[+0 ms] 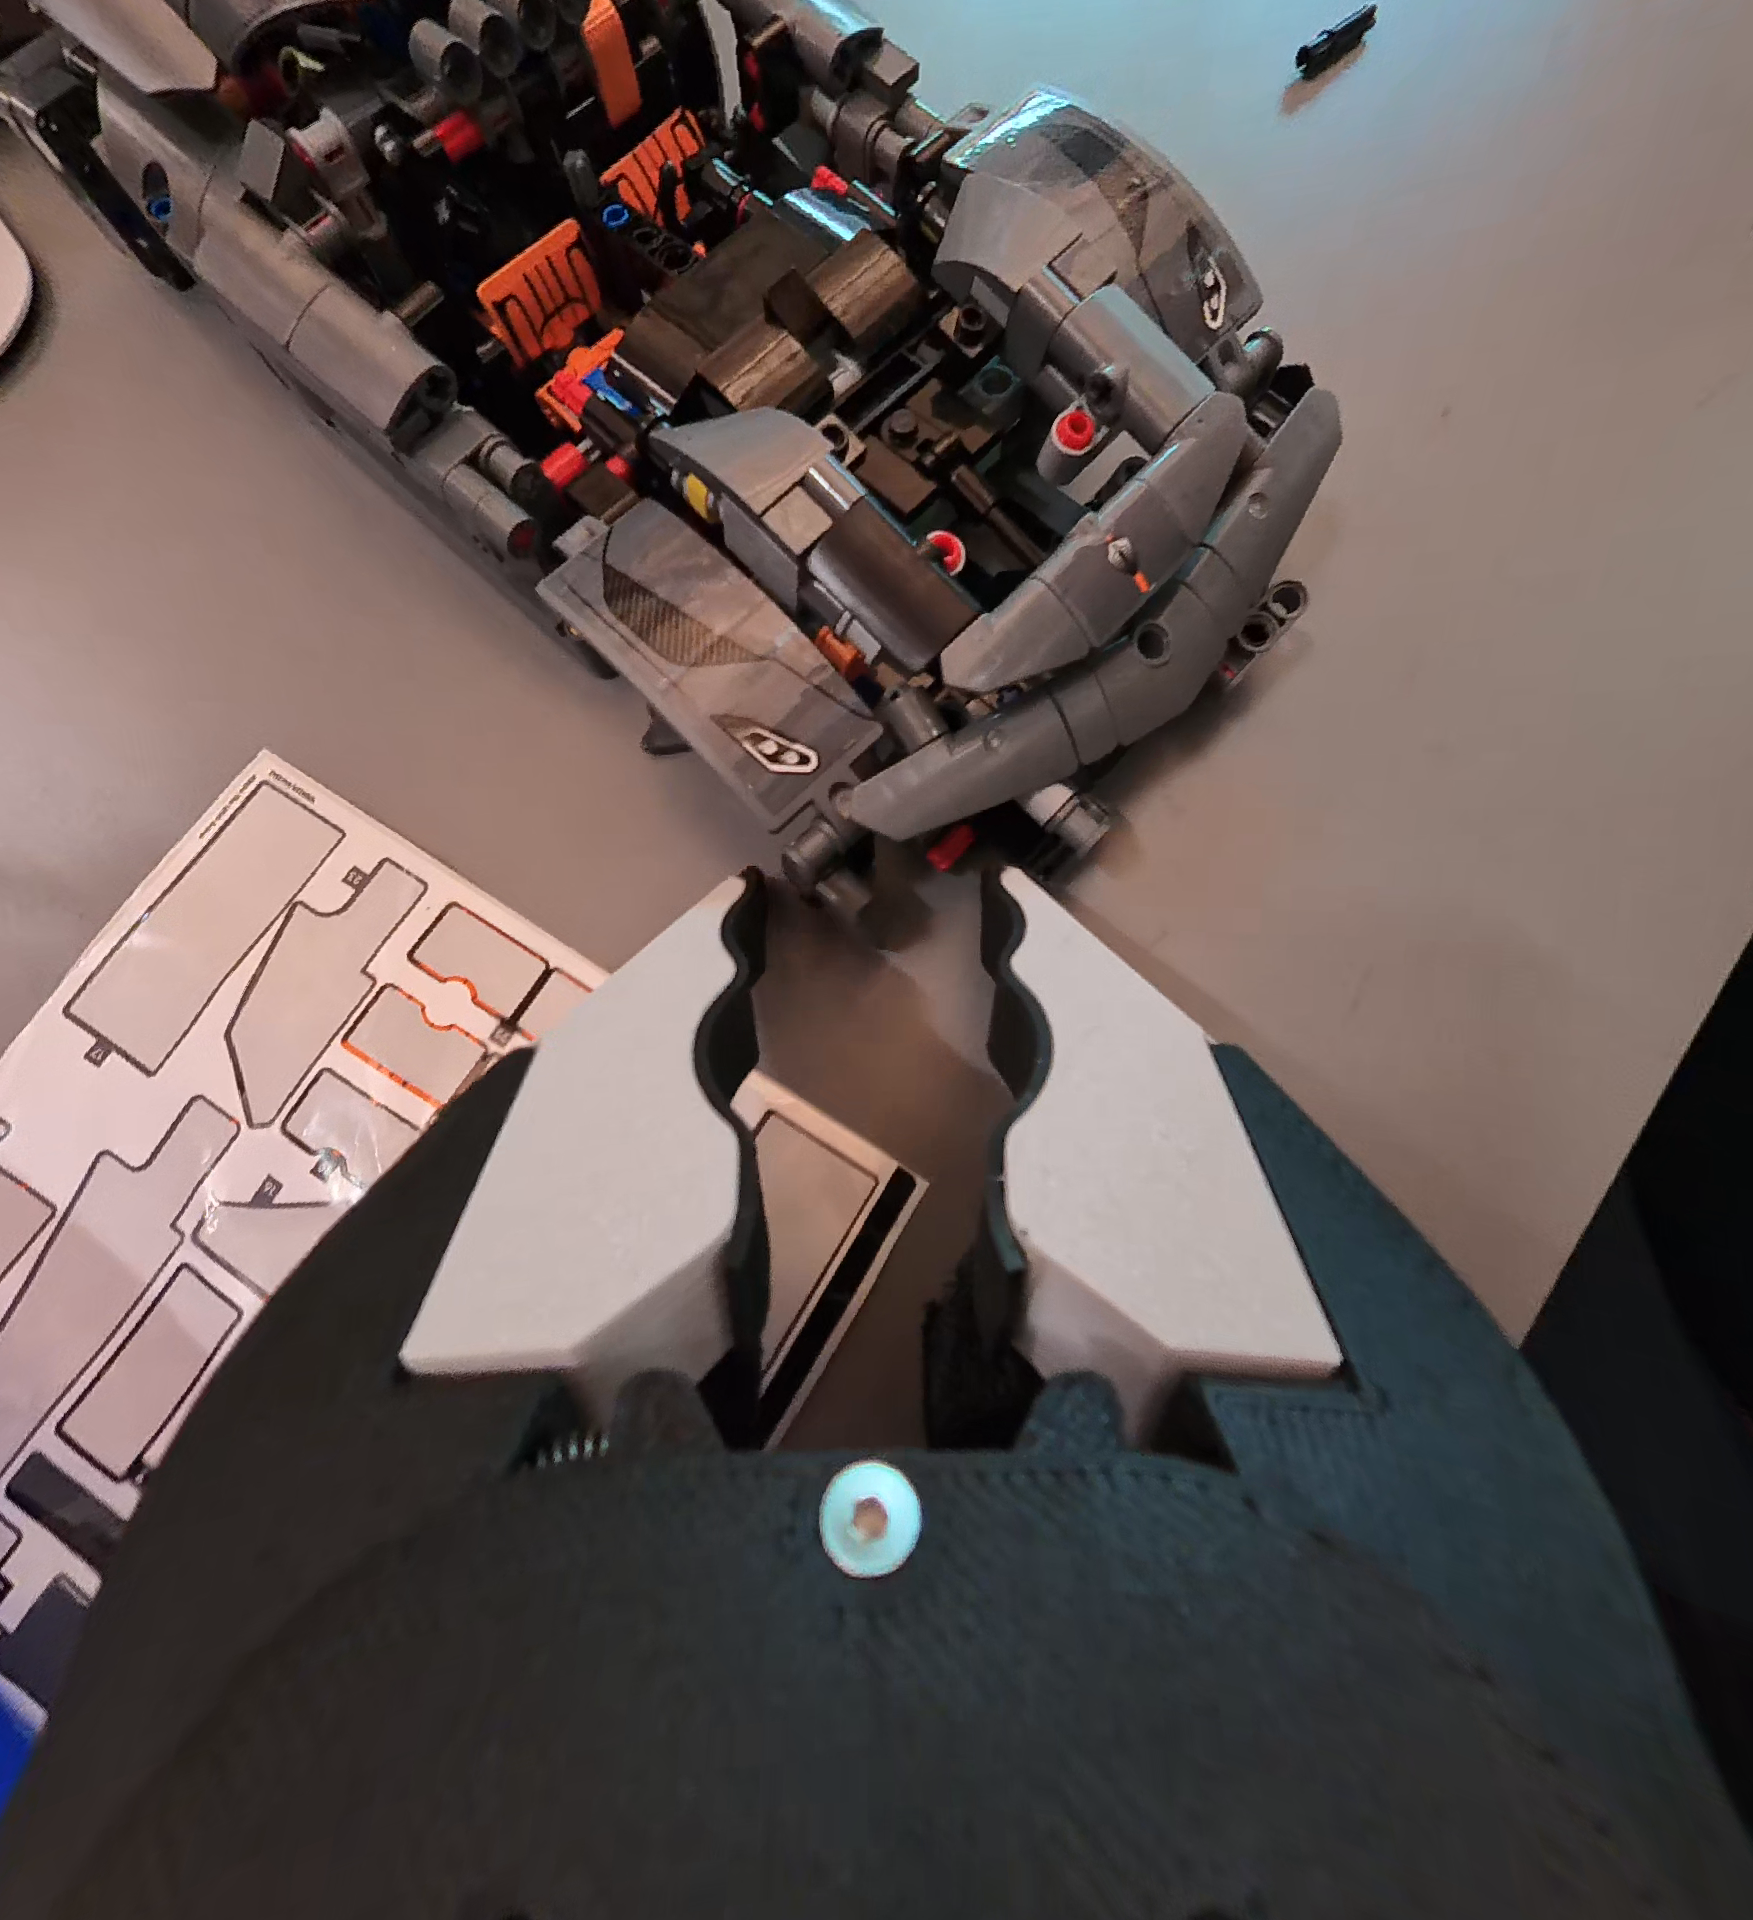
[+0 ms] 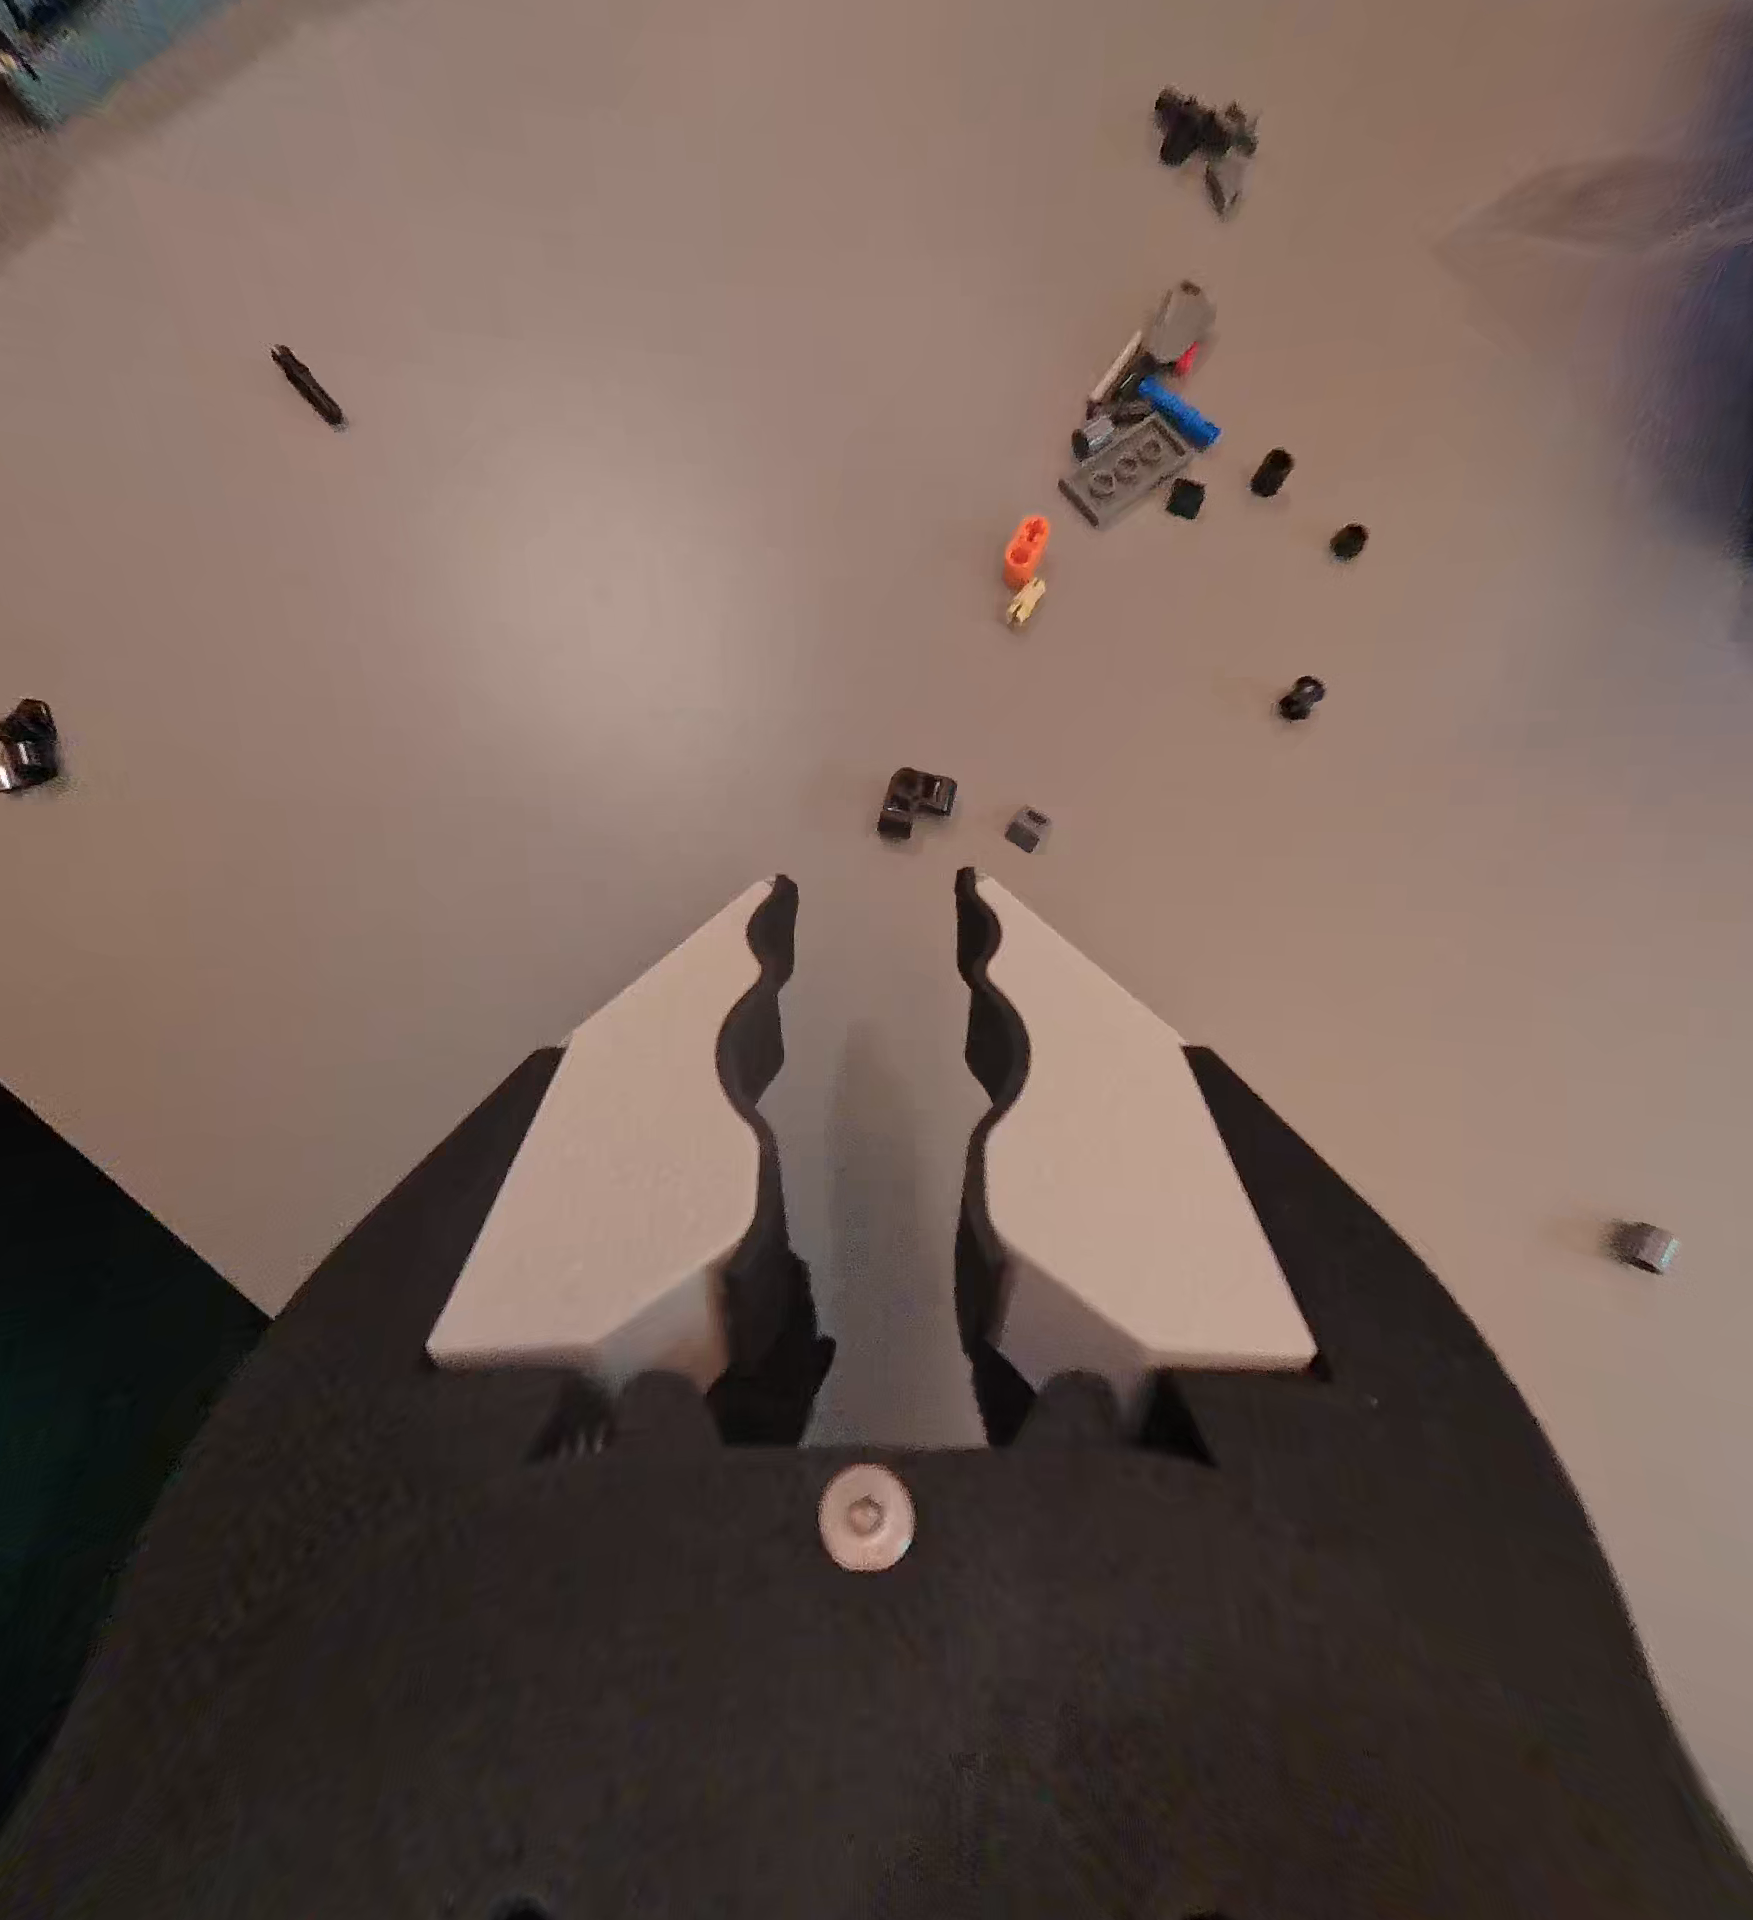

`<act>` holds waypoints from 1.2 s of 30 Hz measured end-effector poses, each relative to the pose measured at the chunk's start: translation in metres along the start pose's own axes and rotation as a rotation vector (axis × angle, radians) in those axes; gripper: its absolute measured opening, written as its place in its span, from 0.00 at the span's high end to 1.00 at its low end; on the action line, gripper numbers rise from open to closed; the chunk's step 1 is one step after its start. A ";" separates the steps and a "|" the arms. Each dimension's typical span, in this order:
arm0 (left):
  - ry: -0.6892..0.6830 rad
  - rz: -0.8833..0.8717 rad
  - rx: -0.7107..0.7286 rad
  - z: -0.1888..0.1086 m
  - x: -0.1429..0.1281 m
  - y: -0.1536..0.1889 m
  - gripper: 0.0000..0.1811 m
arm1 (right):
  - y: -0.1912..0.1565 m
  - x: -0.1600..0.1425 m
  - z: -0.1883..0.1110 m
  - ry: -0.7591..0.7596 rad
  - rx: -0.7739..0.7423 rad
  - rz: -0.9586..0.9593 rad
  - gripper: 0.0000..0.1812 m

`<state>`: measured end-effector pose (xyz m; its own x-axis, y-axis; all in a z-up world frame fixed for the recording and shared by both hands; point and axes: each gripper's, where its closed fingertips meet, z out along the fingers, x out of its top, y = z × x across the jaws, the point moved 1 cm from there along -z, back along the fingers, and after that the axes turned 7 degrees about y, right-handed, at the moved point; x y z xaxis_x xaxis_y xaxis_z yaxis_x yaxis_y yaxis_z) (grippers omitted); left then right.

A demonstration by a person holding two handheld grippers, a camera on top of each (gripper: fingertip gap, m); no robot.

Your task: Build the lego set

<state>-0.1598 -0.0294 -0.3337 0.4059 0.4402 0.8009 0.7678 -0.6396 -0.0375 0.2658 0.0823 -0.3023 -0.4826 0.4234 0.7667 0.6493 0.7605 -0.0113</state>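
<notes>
A partly built grey lego car (image 1: 747,416) with orange and black inner parts lies on the grey table, running from upper left toward the middle. My left gripper (image 1: 872,883) is open and empty, its fingertips right at the car's nose. My right gripper (image 2: 872,883) is open and empty above the table, just short of a black angled connector (image 2: 916,802) and a small grey piece (image 2: 1028,828). Loose parts lie beyond: an orange connector (image 2: 1026,549), a grey plate (image 2: 1121,480), a blue pin (image 2: 1178,407).
A sticker sheet (image 1: 228,1091) lies left of my left gripper. A black pin (image 1: 1334,36) lies at the far right of the car. In the right wrist view a black axle (image 2: 309,387), black pieces (image 2: 25,746) (image 2: 1204,130) and a grey bush (image 2: 1643,1245) are scattered; the table edge (image 2: 72,1153) runs lower left. Left tips to right tips: about 45 cm. From my right tips it is roughly 4 cm to the black angled connector (image 2: 916,802); from my left, 40 cm.
</notes>
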 end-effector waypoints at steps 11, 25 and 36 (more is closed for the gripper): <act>0.005 0.051 -0.029 0.012 0.010 0.015 0.82 | 0.003 -0.007 0.042 -0.085 0.003 0.050 0.90; 0.011 0.126 -0.123 0.044 0.035 0.054 0.82 | -0.018 0.005 0.054 -0.056 0.102 -0.015 0.98; 0.027 0.227 -0.211 0.082 0.066 0.095 0.81 | -0.071 0.022 0.065 -0.039 0.269 -0.095 0.98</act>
<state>-0.0191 -0.0091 -0.3334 0.5400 0.2560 0.8018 0.5378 -0.8377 -0.0948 0.1709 0.0700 -0.3263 -0.5591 0.3589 0.7474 0.4238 0.8985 -0.1145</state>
